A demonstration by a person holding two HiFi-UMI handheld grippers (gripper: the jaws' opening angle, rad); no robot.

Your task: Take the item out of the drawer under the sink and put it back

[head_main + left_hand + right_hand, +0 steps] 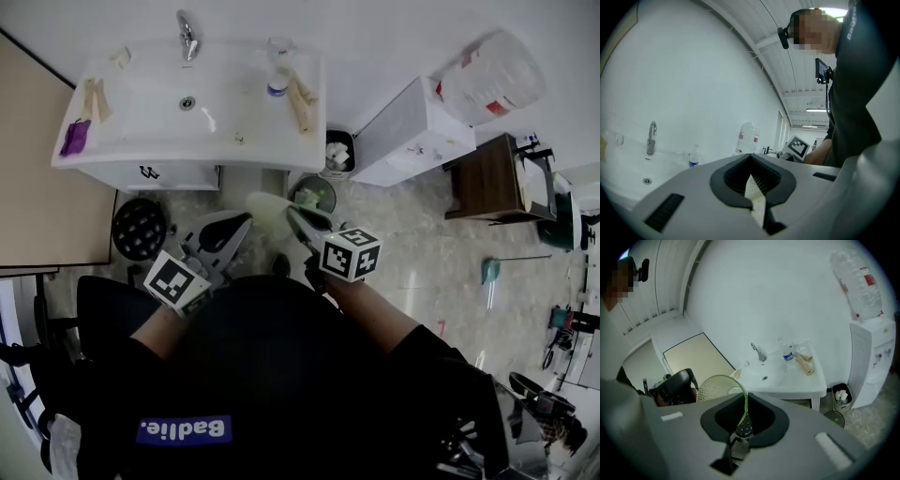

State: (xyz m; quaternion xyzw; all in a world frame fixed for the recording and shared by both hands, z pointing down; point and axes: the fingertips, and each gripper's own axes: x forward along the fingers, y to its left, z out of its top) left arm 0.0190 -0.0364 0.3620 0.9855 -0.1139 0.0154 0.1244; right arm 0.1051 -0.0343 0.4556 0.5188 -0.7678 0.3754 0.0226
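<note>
- Person's black top: lower centre, closest to the head camera, with both forearms reaching forward from it.
- White sink: far left against the wall. A tap stands at its back edge and a clear bottle towards its right side.
- Left claw: jaws drawn together, nothing gripped. Its tip is just beside the basket; whether they touch cannot be told.
- Pale green perforated basket: held in the air in front of the cabinet under the sink, above the floor.
- Right claw: jaws clamped on the basket's thin rim.
- Waste bin: on the floor, between the sink and the water dispenser.
- Water dispenser: white, at the wall, carrying a large bottle.
</note>
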